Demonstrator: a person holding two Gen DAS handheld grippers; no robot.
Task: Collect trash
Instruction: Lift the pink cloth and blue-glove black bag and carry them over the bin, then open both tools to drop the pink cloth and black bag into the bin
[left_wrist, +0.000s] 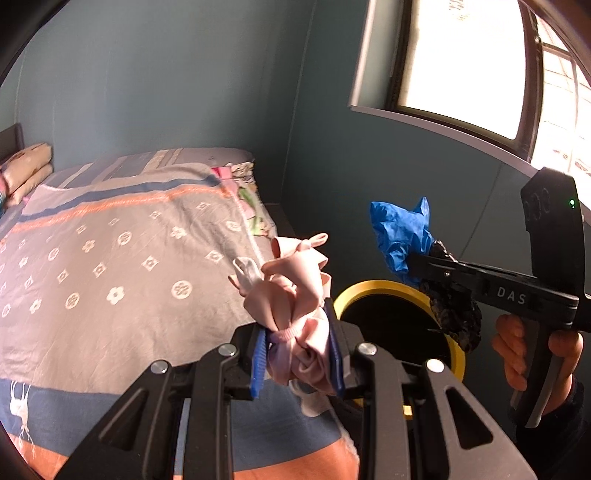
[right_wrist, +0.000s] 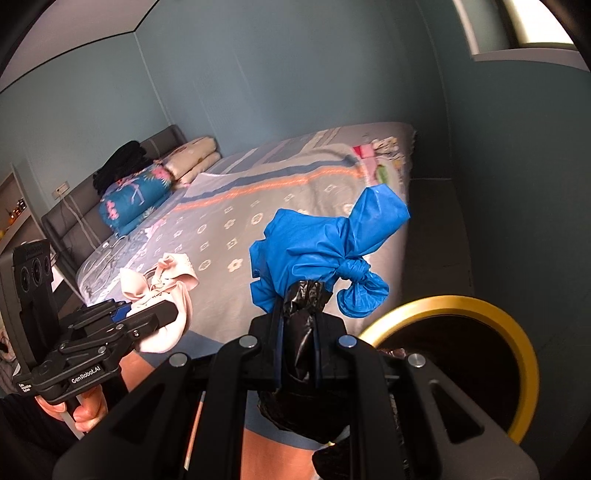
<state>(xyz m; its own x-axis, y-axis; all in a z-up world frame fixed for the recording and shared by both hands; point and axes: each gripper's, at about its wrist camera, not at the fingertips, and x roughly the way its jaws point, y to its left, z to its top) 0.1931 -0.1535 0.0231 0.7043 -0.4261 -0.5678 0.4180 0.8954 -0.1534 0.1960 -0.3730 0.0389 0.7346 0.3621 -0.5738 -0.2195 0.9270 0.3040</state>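
The left gripper (left_wrist: 299, 354) sits at the bottom middle of the left wrist view. Its fingers (left_wrist: 258, 365) are squeezed tight on a pink cloth bundle (left_wrist: 291, 291), which sticks up past the tips over the edge of the bed (left_wrist: 110, 258).

The right gripper (right_wrist: 299, 354) sits at the bottom middle of the right wrist view. Its fingers (right_wrist: 275, 350) are pressed shut on a black plastic bag (right_wrist: 303, 339) and a knotted blue bag (right_wrist: 325, 247), which puffs up above them.

A round bin with a yellow rim (right_wrist: 524, 354) is at the lower right of that view, just beside the bed, with the 2 bags near its mouth.

A bright window (left_wrist: 461, 62) fills the upper right of the left wrist view.
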